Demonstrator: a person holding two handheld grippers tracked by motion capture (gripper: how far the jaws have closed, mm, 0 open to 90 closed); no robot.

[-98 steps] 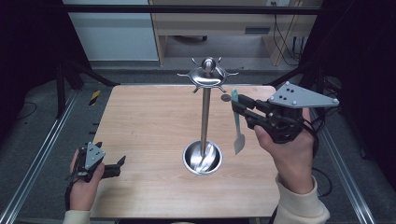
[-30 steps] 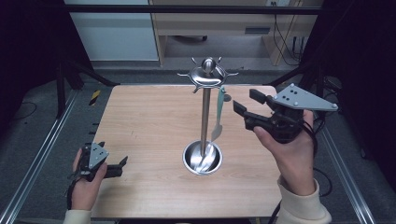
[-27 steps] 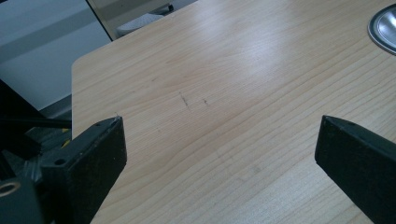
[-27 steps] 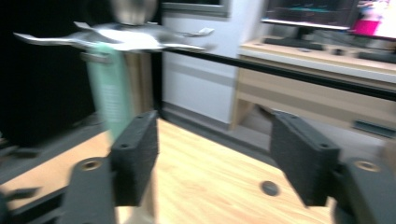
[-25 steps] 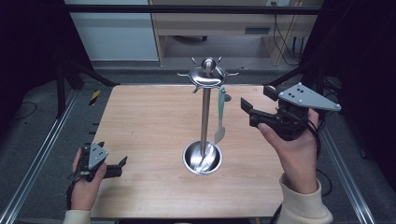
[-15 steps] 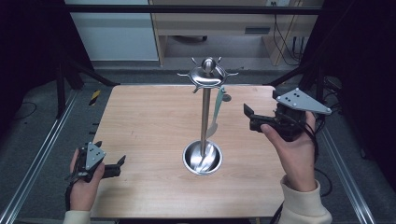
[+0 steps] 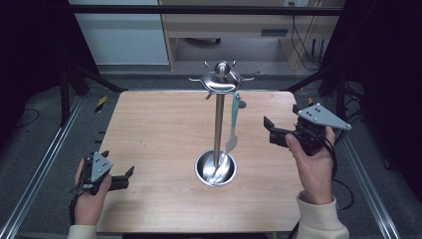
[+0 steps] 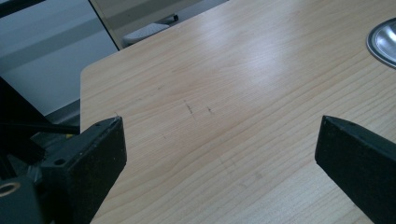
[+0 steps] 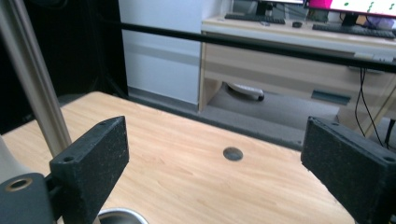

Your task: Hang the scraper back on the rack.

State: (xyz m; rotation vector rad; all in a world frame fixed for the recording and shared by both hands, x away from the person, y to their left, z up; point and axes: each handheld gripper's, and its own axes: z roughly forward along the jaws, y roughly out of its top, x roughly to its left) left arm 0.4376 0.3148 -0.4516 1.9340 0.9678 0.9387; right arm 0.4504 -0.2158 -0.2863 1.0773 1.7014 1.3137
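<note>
A steel utensil stand [image 7: 217, 119] rises from a round base [image 7: 216, 168] in the middle of the wooden table [image 7: 159, 129]. A pale green and white spatula [image 7: 233, 124] hangs from one of the hooks at the stand's top, on its right side. My right gripper [image 7: 269, 130] is held to the right of the spatula, apart from it, open and empty. In the right gripper view the stand's pole [image 9: 32, 84] shows at the left. My left gripper [image 7: 128, 178] rests open at the table's front left corner, with nothing between its fingers.
A small dark round hole [image 9: 232, 153] sits in the table top near the far edge. Metal rails [image 7: 45, 159] run along both sides of the table. A desk with cables [image 7: 298, 30] stands beyond the far edge.
My right gripper let go of the spatula, which now hangs on the stand's hook, and drew back to the right and lower. The left gripper stayed in place.
</note>
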